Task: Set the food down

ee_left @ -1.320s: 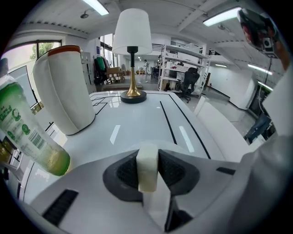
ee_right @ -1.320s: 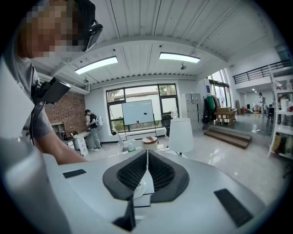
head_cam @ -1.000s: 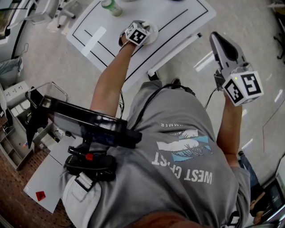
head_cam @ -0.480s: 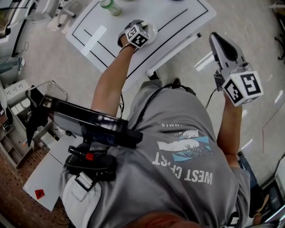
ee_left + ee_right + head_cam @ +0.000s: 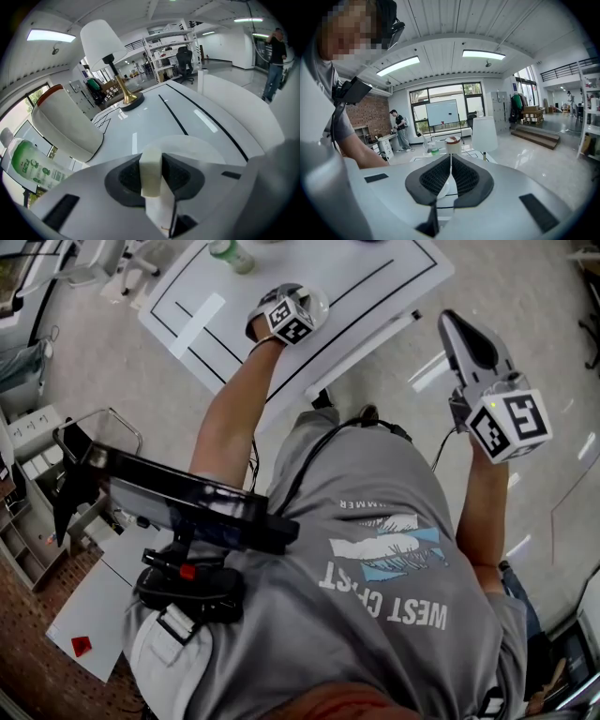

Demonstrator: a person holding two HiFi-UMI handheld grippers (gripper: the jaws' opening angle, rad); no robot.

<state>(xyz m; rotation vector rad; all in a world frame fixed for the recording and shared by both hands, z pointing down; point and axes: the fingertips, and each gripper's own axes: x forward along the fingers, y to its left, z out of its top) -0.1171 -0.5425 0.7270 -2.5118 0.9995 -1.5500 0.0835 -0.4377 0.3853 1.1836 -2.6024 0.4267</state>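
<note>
In the left gripper view my left gripper [image 5: 152,165] is shut on a pale cream block of food [image 5: 151,173], held upright between the dark pads. Just beyond and below the jaws lies a round white plate [image 5: 199,146]. In the head view the left gripper [image 5: 289,317] hangs over that plate [image 5: 321,298] on the white table [image 5: 375,277]; its jaws and the food are hidden under the marker cube. My right gripper [image 5: 452,324] is raised off the table's right side, shut with nothing between its jaws [image 5: 450,176].
A white-shaded lamp with a brass foot [image 5: 107,47], a white canister with an orange lid [image 5: 65,124] and a green bottle [image 5: 33,164] stand on the table beyond the plate. Black lines mark the tabletop [image 5: 281,371]. A person [image 5: 274,61] stands far off.
</note>
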